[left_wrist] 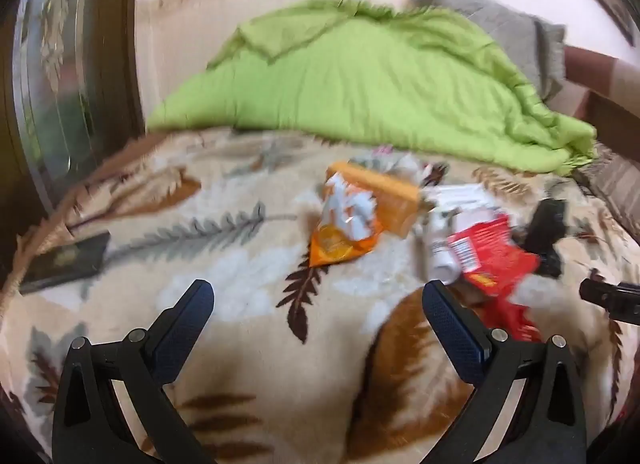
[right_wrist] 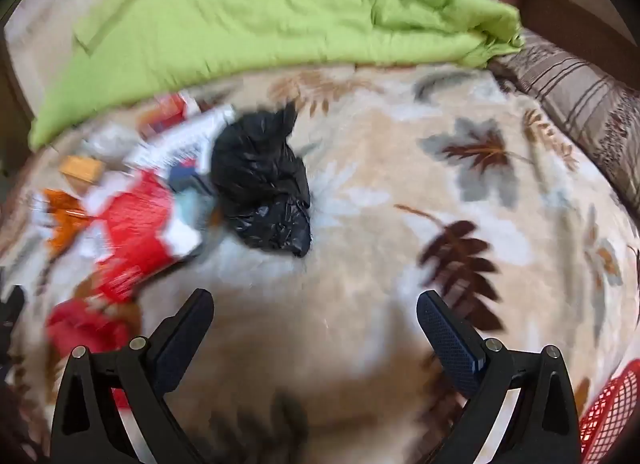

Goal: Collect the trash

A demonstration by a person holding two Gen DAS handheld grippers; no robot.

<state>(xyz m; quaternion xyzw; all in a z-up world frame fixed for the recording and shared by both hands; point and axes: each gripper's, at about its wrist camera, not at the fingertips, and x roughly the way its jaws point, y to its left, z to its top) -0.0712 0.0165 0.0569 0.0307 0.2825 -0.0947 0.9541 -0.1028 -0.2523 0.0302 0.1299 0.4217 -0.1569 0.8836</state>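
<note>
Crumpled wrappers heaped mid-bed on leaf-print blanket [left_wrist: 224, 232]: orange snack packet [left_wrist: 340, 240] centre of left view, red wrapper [left_wrist: 492, 260] right of it, white paper [left_wrist: 460, 200] between; likely piled together for easy gathering. Black plastic bag [right_wrist: 260, 184], bunched, touches pile's edge at centre of right view. Left gripper [left_wrist: 318, 300] hovers near pile, jaws spread, empty. Right gripper [right_wrist: 314, 308] jaws spread, empty, aimed toward bag. Green duvet [left_wrist: 360, 76] pushed to upper frame. Red mesh basket [right_wrist: 612, 404] lower right, probable trash destination
</note>
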